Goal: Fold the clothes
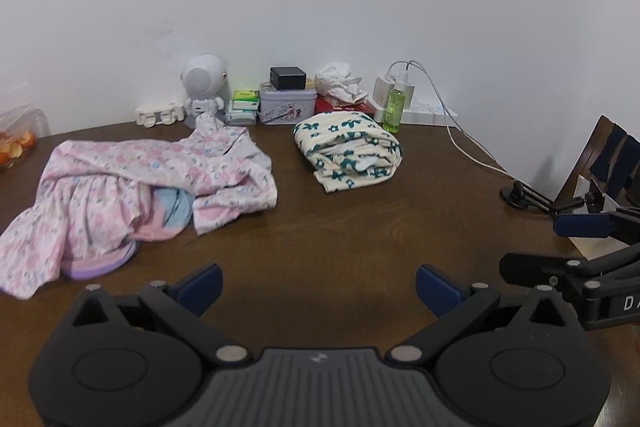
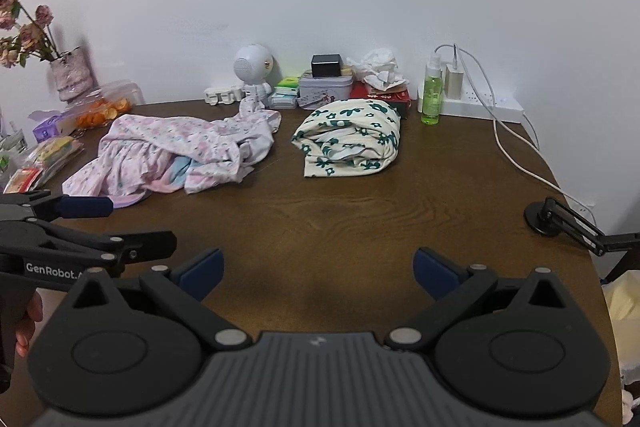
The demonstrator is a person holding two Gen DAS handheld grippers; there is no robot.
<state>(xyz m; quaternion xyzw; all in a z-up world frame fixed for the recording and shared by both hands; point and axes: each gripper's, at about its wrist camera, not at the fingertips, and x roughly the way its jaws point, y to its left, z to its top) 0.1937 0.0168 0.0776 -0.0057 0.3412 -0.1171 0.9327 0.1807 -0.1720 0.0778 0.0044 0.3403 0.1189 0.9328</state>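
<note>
At the far left of the brown worktop (image 2: 360,219), seen from the right wrist, a vase of dried flowers (image 2: 72,75) stands against the wall, with a bag of oranges (image 2: 105,107) and some snack packets (image 2: 48,155) near it. Next comes the pink floral garment (image 1: 132,183), lying loose and crumpled over a blue and pink piece and a purple edge. The left gripper (image 1: 318,287) hovers low at the near edge, its blue-padded fingers (image 1: 200,285) spread wide with nothing between them. Along the far wall sit a small white robot figure (image 1: 202,87), tissue packs (image 1: 242,107), a tin (image 1: 286,105) with a black box on top, and crumpled paper. In front of these lies the cream garment with green flowers (image 1: 348,151), folded into a thick bundle, just beside a green spray bottle (image 1: 396,103). The right gripper (image 2: 318,273) is also at the near edge, fingers (image 2: 436,273) released and empty. A white power strip (image 2: 480,105) and its cable trail off to the right.
</note>
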